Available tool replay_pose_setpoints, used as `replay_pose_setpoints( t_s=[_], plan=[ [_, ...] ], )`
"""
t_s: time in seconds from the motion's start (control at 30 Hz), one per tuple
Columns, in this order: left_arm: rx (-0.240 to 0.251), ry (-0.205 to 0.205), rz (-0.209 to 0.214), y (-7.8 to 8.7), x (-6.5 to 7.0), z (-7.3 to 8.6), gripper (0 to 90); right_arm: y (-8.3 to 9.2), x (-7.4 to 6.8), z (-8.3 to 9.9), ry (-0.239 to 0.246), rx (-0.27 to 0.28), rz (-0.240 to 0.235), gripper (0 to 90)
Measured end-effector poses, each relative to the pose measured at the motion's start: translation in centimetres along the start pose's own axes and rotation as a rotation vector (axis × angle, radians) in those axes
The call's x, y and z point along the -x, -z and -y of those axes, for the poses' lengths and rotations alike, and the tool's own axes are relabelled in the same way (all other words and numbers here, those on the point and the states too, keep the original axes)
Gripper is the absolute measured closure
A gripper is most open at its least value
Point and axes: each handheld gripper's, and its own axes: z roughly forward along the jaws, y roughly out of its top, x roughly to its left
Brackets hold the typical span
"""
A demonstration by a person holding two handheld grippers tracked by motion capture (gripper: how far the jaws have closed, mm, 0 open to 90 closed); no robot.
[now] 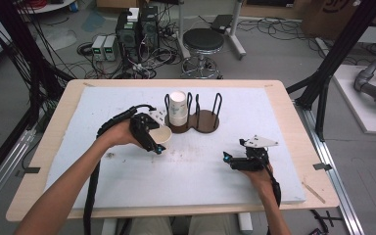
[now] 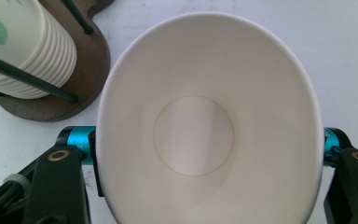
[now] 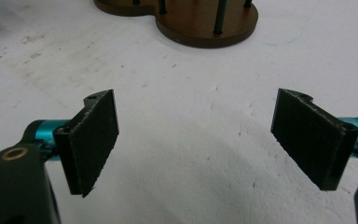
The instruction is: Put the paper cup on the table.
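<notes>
While the person's forearms reach in over the worktop (image 1: 284,127), the left gripper (image 1: 152,138) has its jaws closed against the sides of a single paper cup (image 1: 162,134), which it holds just left of the wooden cup holder (image 1: 205,122). From the left gripper view the paper cup (image 2: 205,135) faces the camera mouth-first, its rim pressed into an oval between the two jaws and its round bottom plainly visible inside; the cup looks empty. Beside it, at the upper left of that view, a stack of paper cups (image 2: 23,51) stands on the brown base of the cup holder (image 2: 84,70), fenced in by thin black rods. In the high view the stack of paper cups (image 1: 178,107) sits in the holder's left bay, while the right bay has nothing in it.

The right gripper (image 1: 236,159) rests low over the white worktop, well apart from the holder. Its jaws stand wide open with nothing between them, only bare, scuffed white surface (image 3: 191,154), and the cup holder's base (image 3: 200,21) lies farther ahead.
</notes>
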Motion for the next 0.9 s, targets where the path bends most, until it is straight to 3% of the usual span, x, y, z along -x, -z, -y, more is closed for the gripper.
replay_pose_setpoints(
  t_s=[0.5, 0.9],
  plan=[
    [-0.056, -0.006, 0.027, -3.2, 0.2, -0.1, 30.2, 0.0, 0.0, 0.0, -0.001, -0.001, -0.006, 15.4],
    [-0.049, 0.002, 0.03, -3.5, 0.0, -0.2, 28.3, 0.0, 0.0, 0.0, -0.001, -0.005, -0.009, 15.4]
  ],
)
